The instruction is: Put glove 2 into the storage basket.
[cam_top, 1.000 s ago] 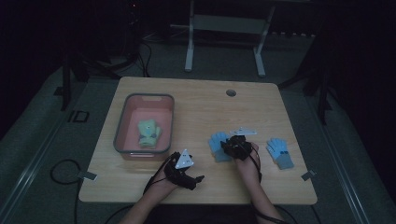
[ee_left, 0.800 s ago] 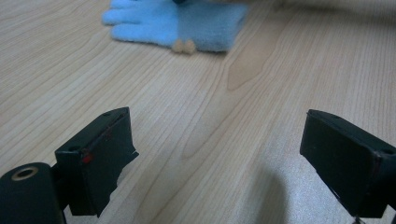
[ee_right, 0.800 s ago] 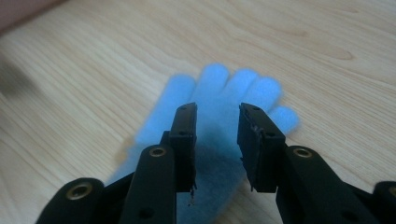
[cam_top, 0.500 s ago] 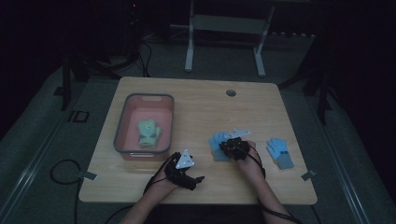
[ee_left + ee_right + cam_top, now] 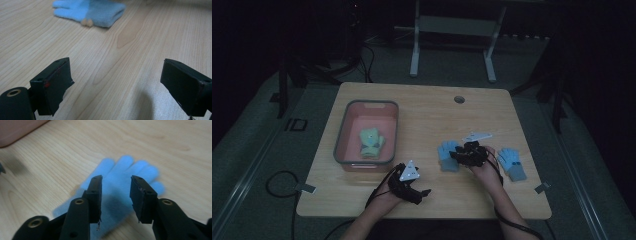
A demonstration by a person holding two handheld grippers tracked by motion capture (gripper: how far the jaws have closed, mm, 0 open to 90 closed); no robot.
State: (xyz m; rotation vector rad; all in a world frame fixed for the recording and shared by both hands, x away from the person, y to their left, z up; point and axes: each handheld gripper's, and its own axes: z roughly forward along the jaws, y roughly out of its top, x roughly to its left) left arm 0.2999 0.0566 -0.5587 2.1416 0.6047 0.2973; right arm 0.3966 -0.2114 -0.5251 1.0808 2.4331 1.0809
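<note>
Two blue gloves lie on the wooden table (image 5: 422, 115); a third, pale green glove (image 5: 371, 143) already rests flat in the pink bin (image 5: 341, 131) at the table's left, which suggests the work in hand is gathering gloves into that bin one by one.

Item 1, near blue glove (image 5: 120, 182): lies flat on the bare wood right of the table's centre, between the bin and the other blue glove; knitted, soft, light blue, fingers spread and pointing away from the right gripper's camera; somewhat blurred in that view. Right gripper (image 5: 116, 195) stands directly over its palm, jaws partly apart and straddling the fabric, having just been opening; pads not seen pressing on cloth, so judged released, poised as if to pinch the palm for a lift.

Item 2, far blue glove (image 5: 512, 162): flat near the table's right edge, apart from item 1, cuff toward the person; darker blue at the fingers; untouched, likely next in turn.

Item 3, left gripper (image 5: 117, 85): jaws wide apart with nothing between them, only bare wood beneath; held low near the front edge, just in front of the bin, pointing across toward the near blue glove; judged parked out of the way while the right hand works.
</note>
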